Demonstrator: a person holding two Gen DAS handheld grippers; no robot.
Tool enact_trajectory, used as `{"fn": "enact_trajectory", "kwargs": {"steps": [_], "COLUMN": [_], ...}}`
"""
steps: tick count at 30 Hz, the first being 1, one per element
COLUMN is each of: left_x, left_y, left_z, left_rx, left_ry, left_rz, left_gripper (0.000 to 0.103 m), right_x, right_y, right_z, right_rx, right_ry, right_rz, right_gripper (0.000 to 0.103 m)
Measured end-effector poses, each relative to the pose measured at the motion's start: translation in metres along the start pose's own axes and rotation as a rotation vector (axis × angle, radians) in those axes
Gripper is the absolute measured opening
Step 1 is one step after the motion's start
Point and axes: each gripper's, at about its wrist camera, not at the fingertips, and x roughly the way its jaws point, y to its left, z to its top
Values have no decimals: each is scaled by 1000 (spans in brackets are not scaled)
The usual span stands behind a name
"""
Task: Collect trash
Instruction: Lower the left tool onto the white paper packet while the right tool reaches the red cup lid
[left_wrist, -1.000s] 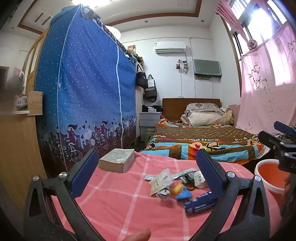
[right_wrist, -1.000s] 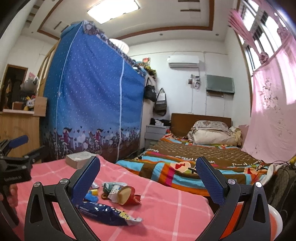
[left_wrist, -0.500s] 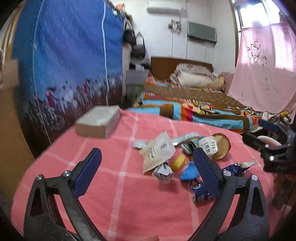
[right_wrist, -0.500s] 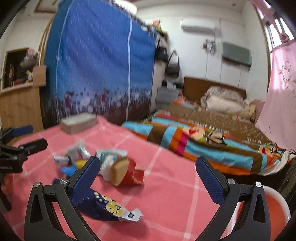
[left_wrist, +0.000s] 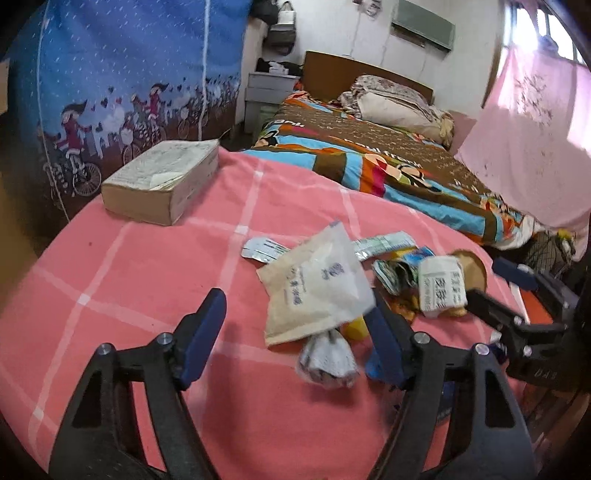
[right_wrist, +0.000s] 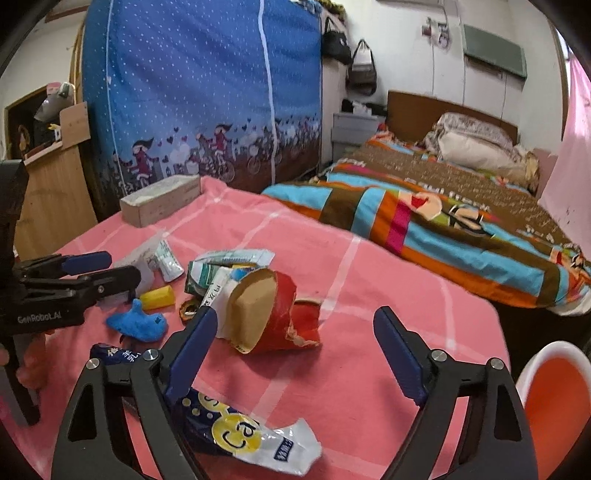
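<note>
Trash (right_wrist: 258, 302) lies heaped on the pink cloth (left_wrist: 147, 266), now closer at 12 o'clock of my left gripper (left_wrist: 295, 332) and 11 o'clock of my right gripper (right_wrist: 295, 347); both jaws, just narrowing, remain apart, empty: pickup next.

Both tongs (left_wrist: 295, 341) lower (narrower), nearer trash (left_wrist: 317, 288)

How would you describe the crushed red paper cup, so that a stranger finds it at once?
Look at the pink checked cloth in front of the bed. In the trash pile there, the red cup lies on its side at the right edge, nearest the orange bin. It alone is red, with a brown inside.
</note>
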Motion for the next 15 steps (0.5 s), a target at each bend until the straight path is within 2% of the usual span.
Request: {"fn": "enact_trajectory", "kwargs": {"steps": [4,6,7,9,10,13,15], "left_x": [8,13,14,13,11,8,6], "left_y": [9,8,8,9,9,11,12], "left_z": [4,4,3,4,4,4,4], "left_rx": [-48,-54,-55,-59,-67,-79,-81], "left_ry": [32,58,63,62,58,55,48], "left_rz": [-32,-45,-50,-66,-85,-101,-95], "left_gripper": [78,77,73,64,56,41,36], "right_x": [9,13,15,17,17,15,13], "right_y": [-5,-7,-8,-9,-9,-9,-11], "right_z": [0,-1,-2,-3,-5,-6,-8], "right_rx": [41,68,77,91,97,108,122], "right_ry": [41,60,67,84,91,88,84], "right_rz": [22,45,56,86,104,122,134], "right_gripper": [86,79,76,62,60,51,47]}}
